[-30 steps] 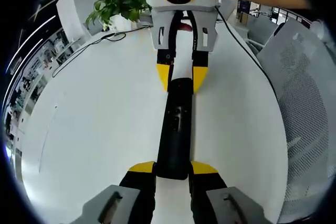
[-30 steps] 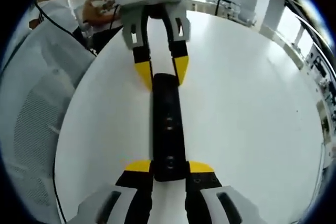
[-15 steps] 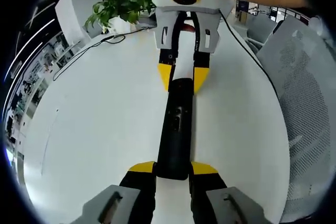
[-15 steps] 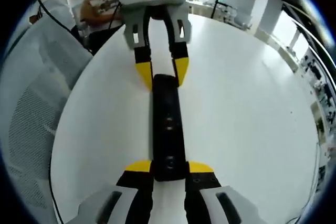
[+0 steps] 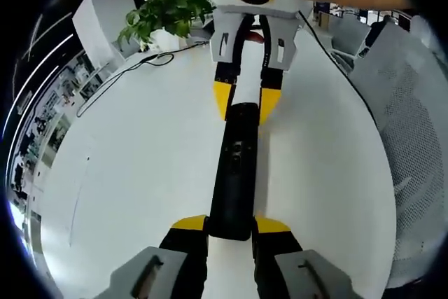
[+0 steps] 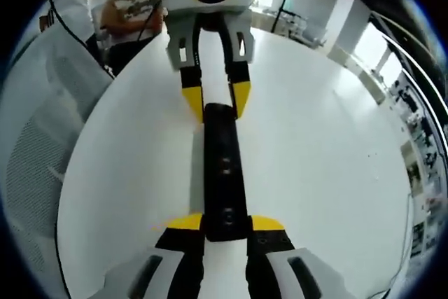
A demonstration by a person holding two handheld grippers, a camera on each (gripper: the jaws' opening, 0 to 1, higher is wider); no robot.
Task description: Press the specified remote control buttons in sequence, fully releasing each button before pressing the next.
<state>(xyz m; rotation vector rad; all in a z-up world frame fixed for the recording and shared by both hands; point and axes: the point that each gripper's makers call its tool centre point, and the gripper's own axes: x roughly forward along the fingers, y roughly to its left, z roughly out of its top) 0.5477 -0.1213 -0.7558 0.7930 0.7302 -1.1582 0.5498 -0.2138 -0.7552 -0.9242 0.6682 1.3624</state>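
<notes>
A long black remote control point(image 5: 235, 166) stretches straight ahead over the white table point(image 5: 140, 159), its buttons facing up. My left gripper point(image 5: 231, 225) is shut on its near end in the left gripper view. Opposite, my right gripper point(image 5: 246, 103) clamps the far end with its yellow tips. In the right gripper view the same remote point(image 6: 224, 169) runs from my right gripper point(image 6: 225, 223), shut on the near end, to my left gripper point(image 6: 217, 96) at the far end. A hand holds each opposite gripper from above.
A potted plant point(image 5: 164, 6) and a black cable point(image 5: 133, 68) lie at the table's far left edge. A white box point(image 5: 105, 12) stands behind them. A grey mesh chair point(image 5: 413, 138) sits beside the table. A seated person point(image 6: 129, 15) is beyond the table.
Both cameras have swung a little, so the table and room shift behind the remote. The remote stays clamped at both ends, and the grippers keep the same hold.
</notes>
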